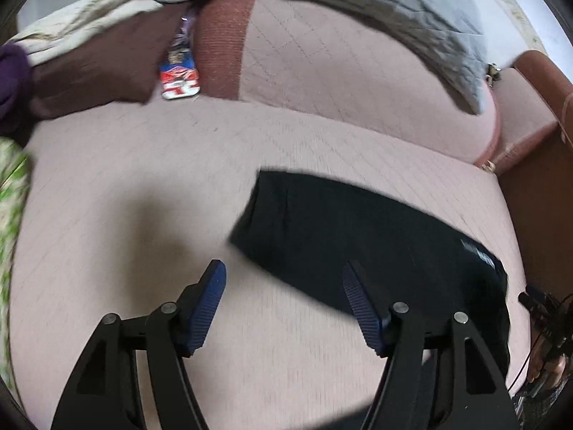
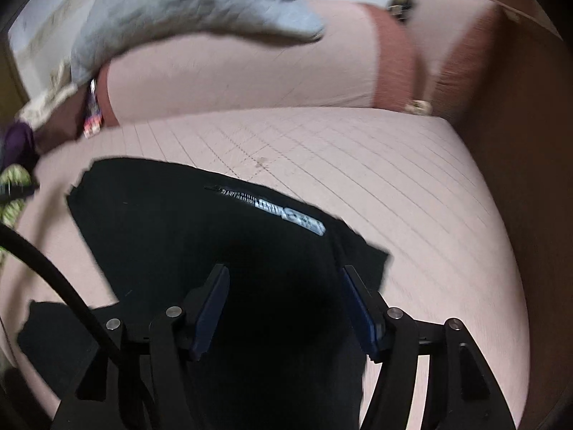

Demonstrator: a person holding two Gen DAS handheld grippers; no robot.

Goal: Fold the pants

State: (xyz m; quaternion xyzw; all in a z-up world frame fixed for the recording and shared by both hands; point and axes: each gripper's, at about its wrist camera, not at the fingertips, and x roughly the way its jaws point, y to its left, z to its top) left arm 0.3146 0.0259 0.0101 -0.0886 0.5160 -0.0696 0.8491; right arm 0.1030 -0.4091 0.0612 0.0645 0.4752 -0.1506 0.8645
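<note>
The black pants (image 1: 358, 236) lie folded on the pink quilted sofa seat (image 1: 143, 186), with a silver printed logo near their right end. My left gripper (image 1: 283, 277) is open and empty, just above the seat at the pants' near left edge. In the right wrist view the pants (image 2: 186, 229) fill the lower middle, logo facing up. My right gripper (image 2: 283, 279) is open and empty, hovering over the pants' middle. Both views are motion-blurred.
A grey quilted blanket (image 1: 376, 3) drapes over the sofa back. A red, white and blue packet (image 1: 179, 75) is wedged at the back left. Purple and green-patterned cloth (image 1: 10, 165) sits at the left. The brown armrest (image 1: 537, 193) bounds the right. A black cable (image 2: 53, 279) crosses the right wrist view.
</note>
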